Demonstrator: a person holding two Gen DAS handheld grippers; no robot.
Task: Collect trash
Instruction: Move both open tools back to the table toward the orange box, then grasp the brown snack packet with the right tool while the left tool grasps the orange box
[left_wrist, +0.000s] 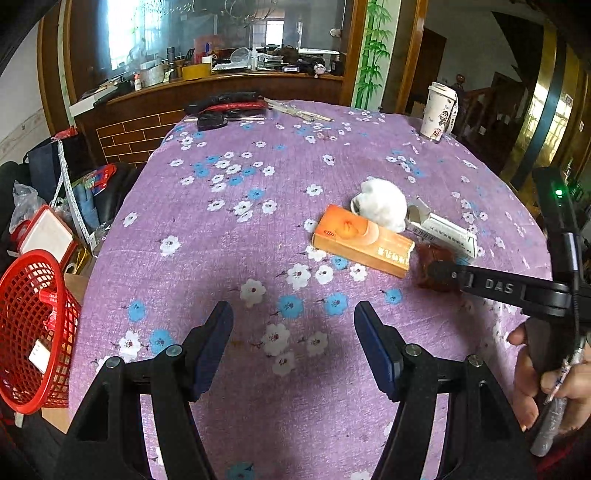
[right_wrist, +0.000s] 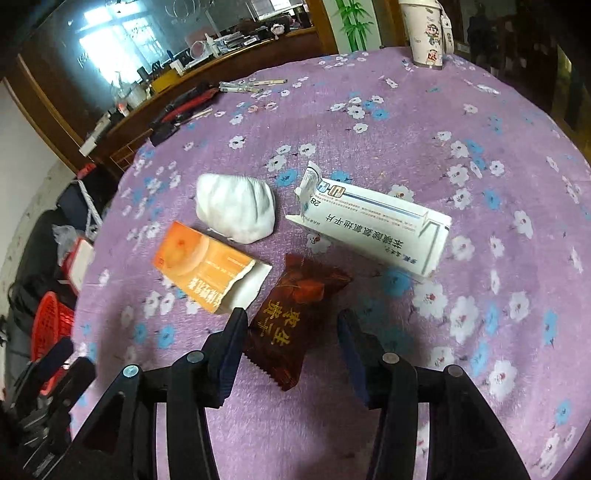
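Four scraps clustered mid-table on purple floral cloth (right_wrist: 424, 122): crumpled white tissue (right_wrist: 236, 208), torn orange box (right_wrist: 205, 267), opened white medicine box (right_wrist: 373, 225), dark brown snack wrapper (right_wrist: 295, 317). Right gripper (right_wrist: 291, 350) spread, straddling wrapper without touching. Left gripper (left_wrist: 293, 343) agape, empty. Red basket (left_wrist: 33, 328) beside table.

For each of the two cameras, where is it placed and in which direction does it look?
Left wrist: sits on the left claw, angled down over the purple tablecloth; its open jaws, the right claw and a hand show.
Right wrist: sits on the right claw, angled down at the brown wrapper lying between its open jaws.
Shared: orange box, white wad, white box, cup, red basket.
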